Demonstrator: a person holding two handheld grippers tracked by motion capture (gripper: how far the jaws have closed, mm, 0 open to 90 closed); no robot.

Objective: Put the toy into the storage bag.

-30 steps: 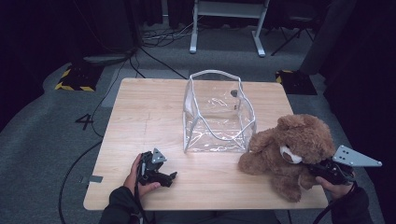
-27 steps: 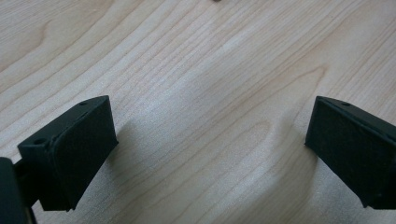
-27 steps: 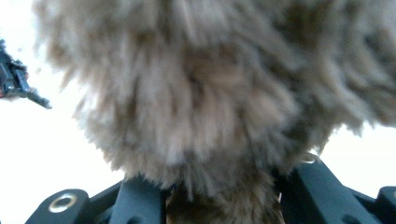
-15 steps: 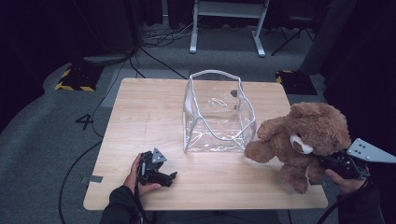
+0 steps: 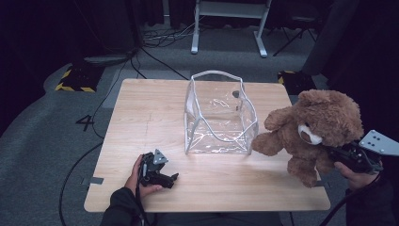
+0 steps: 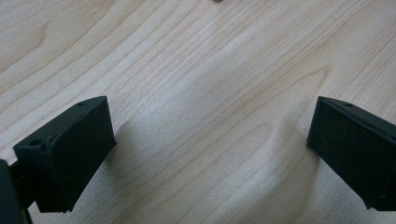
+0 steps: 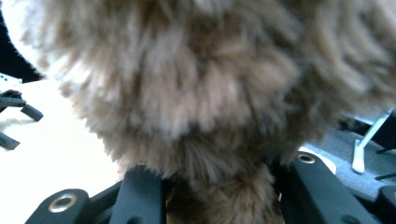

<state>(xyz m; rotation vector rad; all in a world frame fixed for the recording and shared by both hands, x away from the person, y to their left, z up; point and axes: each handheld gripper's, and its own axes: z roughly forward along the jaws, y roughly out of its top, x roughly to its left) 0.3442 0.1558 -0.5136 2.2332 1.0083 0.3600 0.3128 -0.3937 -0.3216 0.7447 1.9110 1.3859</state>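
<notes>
So the right gripper had its jaws pinching the brown teddy bear from behind, and in the right gripper view you could see brown fur squeezed between the two black jaws. The bear was up off the worktop, hanging over its right edge, more or less upright, with its face turned toward the middle of the worktop and one arm stuck out toward the clear plastic bag. That arm was near the bag's right-hand corner, but whether it was actually touching I couldn't tell. The bag itself stood open-topped around the middle of the worktop, its rim a bit wavy, with a small dark tab near its far right corner. Over on the other side, the left gripper sat low on the near-left part of the worktop in the person's hand, well apart from the bag and the bear. In the left gripper view its jaws were spread wide with just bare wood grain between them, so nothing was gripped there. A grey floor with cables ran around the worktop.
</notes>
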